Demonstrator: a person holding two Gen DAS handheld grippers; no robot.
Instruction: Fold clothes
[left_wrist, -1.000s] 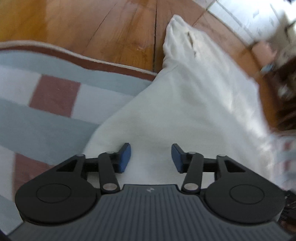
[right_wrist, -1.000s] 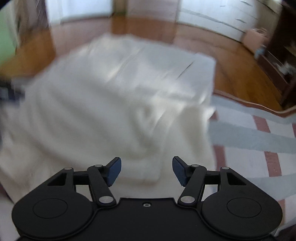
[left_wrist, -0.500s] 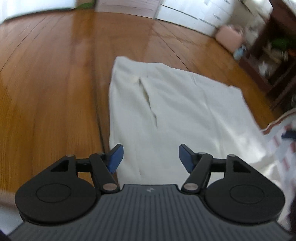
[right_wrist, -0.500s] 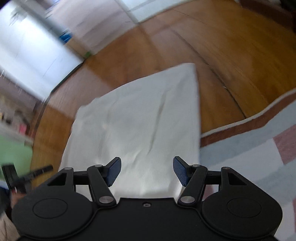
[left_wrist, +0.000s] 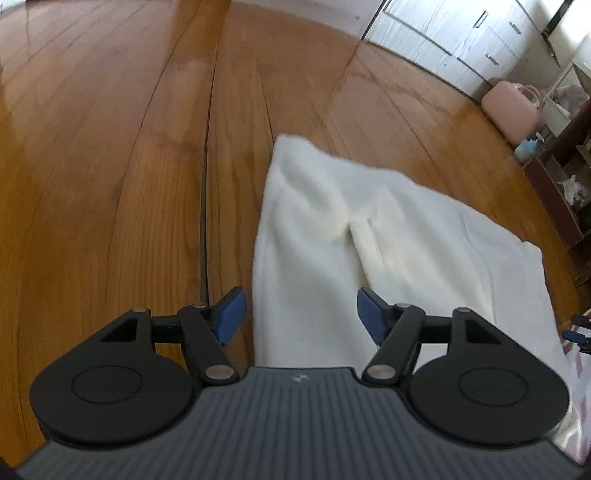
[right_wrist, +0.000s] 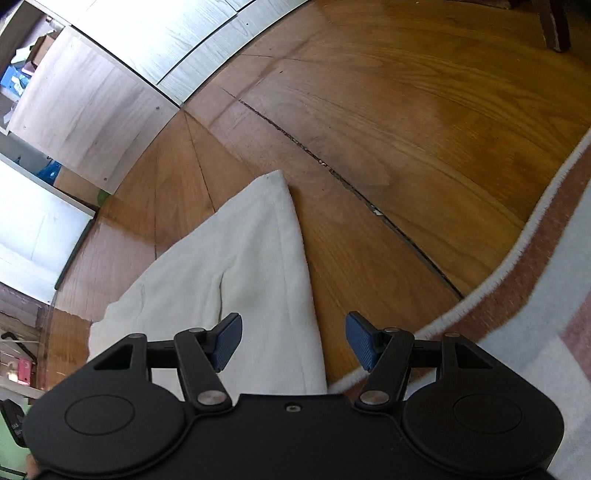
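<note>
A cream-white garment (left_wrist: 369, 240) lies flat on the wooden floor, with a slit or seam running down its middle. My left gripper (left_wrist: 298, 314) hangs open just above its near left edge, nothing between the blue pads. In the right wrist view the same white garment (right_wrist: 243, 266) narrows to a corner at the far end. My right gripper (right_wrist: 293, 343) is open over the garment's right edge, its left pad above the cloth and its right pad above bare floor. Neither gripper holds anything.
A striped rug (right_wrist: 546, 295) in grey-blue, white and brick red borders the floor at the right. A pink case (left_wrist: 511, 107) and a dark wooden shelf (left_wrist: 569, 177) stand at the far right; white cabinets (left_wrist: 461, 33) line the wall. Pale cupboards (right_wrist: 85, 99) stand at the left.
Both grippers have swung away from the rug side toward the garment's far corners. The views now look along the floor, with the left gripper at the left edge and the right at the right edge.
</note>
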